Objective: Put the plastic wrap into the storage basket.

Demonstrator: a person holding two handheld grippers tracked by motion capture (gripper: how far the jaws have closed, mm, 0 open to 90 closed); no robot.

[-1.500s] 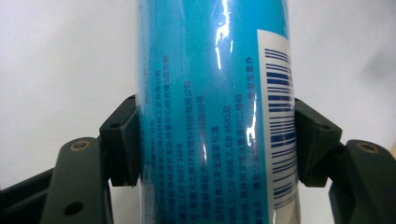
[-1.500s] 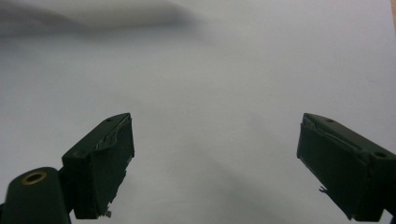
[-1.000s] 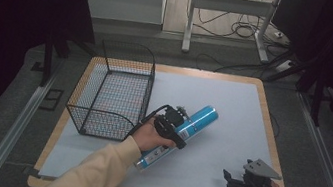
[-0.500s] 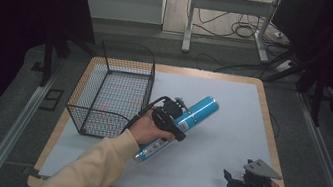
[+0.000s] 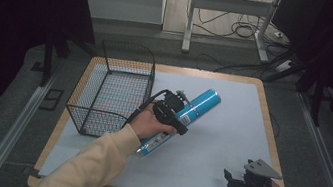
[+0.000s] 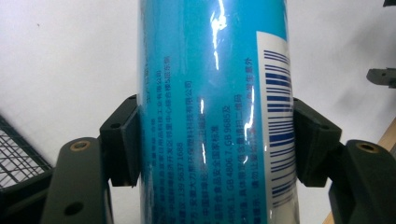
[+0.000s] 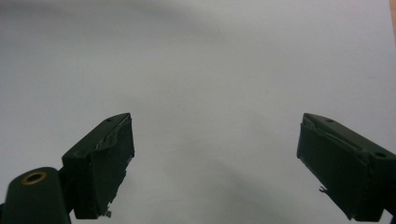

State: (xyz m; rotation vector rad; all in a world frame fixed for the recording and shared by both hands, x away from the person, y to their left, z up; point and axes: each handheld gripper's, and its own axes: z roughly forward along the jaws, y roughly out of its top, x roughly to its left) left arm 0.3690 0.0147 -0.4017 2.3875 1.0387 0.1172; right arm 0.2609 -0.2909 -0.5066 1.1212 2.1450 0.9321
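Left tool carried blue can nearer wire basket, clamping it; right tool wide on white tabletop.

The blue can is running off the top and bottom edges of the left gripper view, so both its ends are being cut off there, and its small print is too blurred to read. In the high view the left hand and left gripper are covering the can's middle. The wire basket is showing just a corner at the left edge
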